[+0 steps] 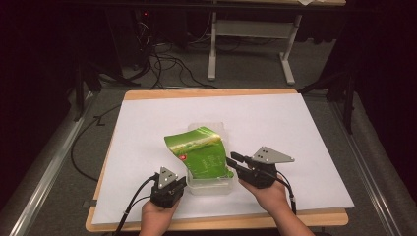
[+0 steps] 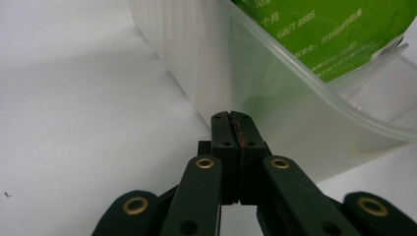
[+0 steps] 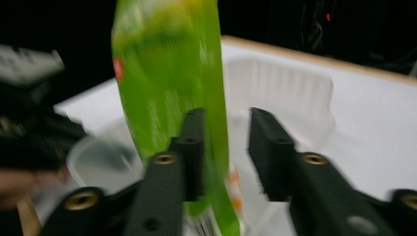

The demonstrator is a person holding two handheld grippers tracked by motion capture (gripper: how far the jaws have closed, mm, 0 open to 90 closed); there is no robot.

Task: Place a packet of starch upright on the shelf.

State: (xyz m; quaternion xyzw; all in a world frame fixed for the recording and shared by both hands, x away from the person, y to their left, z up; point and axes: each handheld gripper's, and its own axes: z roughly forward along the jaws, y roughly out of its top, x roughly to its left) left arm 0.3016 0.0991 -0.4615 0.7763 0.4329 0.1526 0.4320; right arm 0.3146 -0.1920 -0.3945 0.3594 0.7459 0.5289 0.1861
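A green snack bag [image 1: 201, 150] stands tilted in a clear plastic container [image 1: 211, 186] at the front middle of the white board. My left gripper [image 1: 181, 183] is shut with nothing in it, its tips [image 2: 230, 118] close to the container's outer wall [image 2: 275, 98], below the bag [image 2: 334, 29]. My right gripper [image 1: 232, 159] is at the container's right side, open. In the right gripper view, which is blurred, its jaws [image 3: 227, 118] straddle the bag's lower edge [image 3: 167, 64], with the container [image 3: 295, 93] behind.
The white board [image 1: 147, 128] covers a wooden table [image 1: 206, 92]. Its front edge is just below my hands. Cables [image 1: 167, 64] and a white table frame [image 1: 216, 44] stand on the grey floor beyond.
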